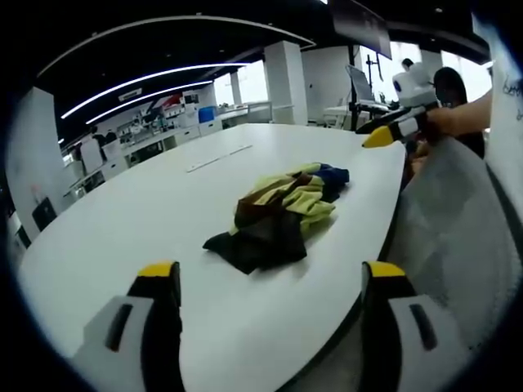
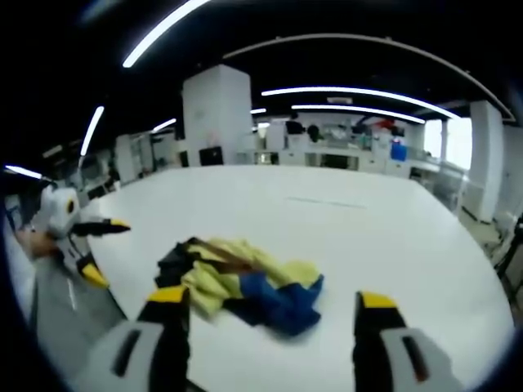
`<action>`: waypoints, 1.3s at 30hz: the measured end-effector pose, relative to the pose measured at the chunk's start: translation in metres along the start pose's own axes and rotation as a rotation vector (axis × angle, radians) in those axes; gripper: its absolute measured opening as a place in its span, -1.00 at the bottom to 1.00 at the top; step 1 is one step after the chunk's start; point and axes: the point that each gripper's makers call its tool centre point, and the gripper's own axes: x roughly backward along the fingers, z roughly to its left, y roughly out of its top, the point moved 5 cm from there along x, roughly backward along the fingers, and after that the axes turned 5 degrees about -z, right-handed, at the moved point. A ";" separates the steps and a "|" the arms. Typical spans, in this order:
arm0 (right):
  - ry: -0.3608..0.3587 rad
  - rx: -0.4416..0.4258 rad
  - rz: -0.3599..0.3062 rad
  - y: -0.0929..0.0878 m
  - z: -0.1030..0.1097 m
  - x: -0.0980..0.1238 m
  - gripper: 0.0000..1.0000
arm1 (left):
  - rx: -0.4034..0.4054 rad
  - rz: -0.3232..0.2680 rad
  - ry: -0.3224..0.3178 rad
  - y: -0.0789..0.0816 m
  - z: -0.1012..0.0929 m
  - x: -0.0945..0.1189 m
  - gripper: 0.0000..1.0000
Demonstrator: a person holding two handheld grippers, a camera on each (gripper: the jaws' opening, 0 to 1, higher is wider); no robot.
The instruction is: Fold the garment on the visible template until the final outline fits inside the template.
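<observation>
Yellow tips: both jaws of the left gripper (image 1: 272, 282) rise from the bottom of the left gripper view, spread wide, holding nothing, above the near table edge.
Right gripper (image 2: 274, 308): jaws also wide apart in the right gripper view, empty, hovering just short of the garment.
Each gripper in the other's view: the right one sits at the far right of the left gripper view, held in a hand (image 1: 458, 121); the left one (image 2: 100, 249) sits at the left edge of the right gripper view, its jaws parted.
Garment (image 1: 282, 214): one crumpled heap of yellow, black, brown and blue cloth on the white table (image 1: 147, 212), near the edge by the person, touching neither gripper.
Hard to tell: the garment's kind and outline are lost in the folds; I can make out no template outline on the table.
Table marks: two thin pale strips (image 1: 219, 158) lie beyond the garment.
Background: one big white pillar (image 2: 215, 114), desks and ceiling light strips, blurred.
Count: two grippers, one garment, one table.
</observation>
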 end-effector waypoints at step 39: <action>0.115 -0.039 0.121 -0.011 -0.009 -0.017 0.30 | 0.047 0.056 -0.015 0.009 0.022 -0.007 0.45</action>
